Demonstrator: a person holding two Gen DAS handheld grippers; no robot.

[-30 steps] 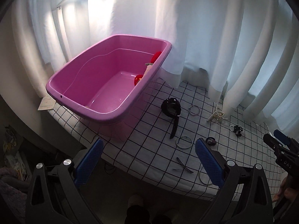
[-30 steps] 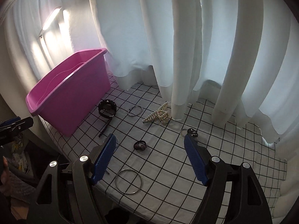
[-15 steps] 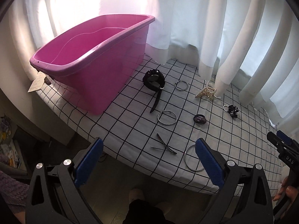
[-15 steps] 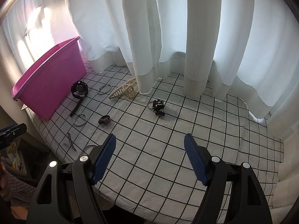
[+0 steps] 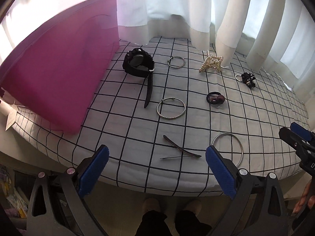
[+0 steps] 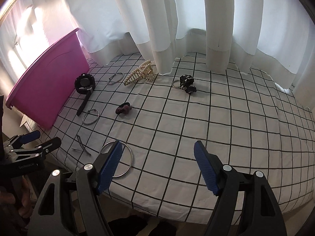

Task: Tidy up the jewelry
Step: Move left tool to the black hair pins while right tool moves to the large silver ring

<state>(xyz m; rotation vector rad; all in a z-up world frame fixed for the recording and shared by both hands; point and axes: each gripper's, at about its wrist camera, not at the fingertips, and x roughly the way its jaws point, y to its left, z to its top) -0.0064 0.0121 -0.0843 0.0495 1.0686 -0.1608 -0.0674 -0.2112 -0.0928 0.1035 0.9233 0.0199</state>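
Jewelry lies on a checked cloth: a black watch (image 5: 138, 65) (image 6: 85, 83), a thin bangle (image 5: 176, 62), a pearl hair claw (image 5: 212, 64) (image 6: 140, 72), a black clip with ring (image 5: 247, 79) (image 6: 187, 83), a dark scrunchie (image 5: 215, 99) (image 6: 123, 108), a silver bangle (image 5: 170, 108) (image 6: 91, 116), a hair pin (image 5: 180, 149) (image 6: 82, 147) and a large ring (image 5: 228, 148) (image 6: 118, 160). A pink bin (image 5: 57, 74) (image 6: 47, 90) stands at the left. My left gripper (image 5: 156, 169) is open and empty above the hair pin. My right gripper (image 6: 158, 167) is open and empty beside the large ring.
White curtains (image 6: 177, 23) hang along the back of the table. The table's front edge (image 5: 157, 184) is close below both grippers. A paper tag (image 5: 10, 120) lies left of the bin. My feet show on the floor (image 5: 169, 208).
Both grippers have dropped lower and closer to the table front. The left view swung from the bin's inside to the hair pin; the right view swung left, back over the large ring.
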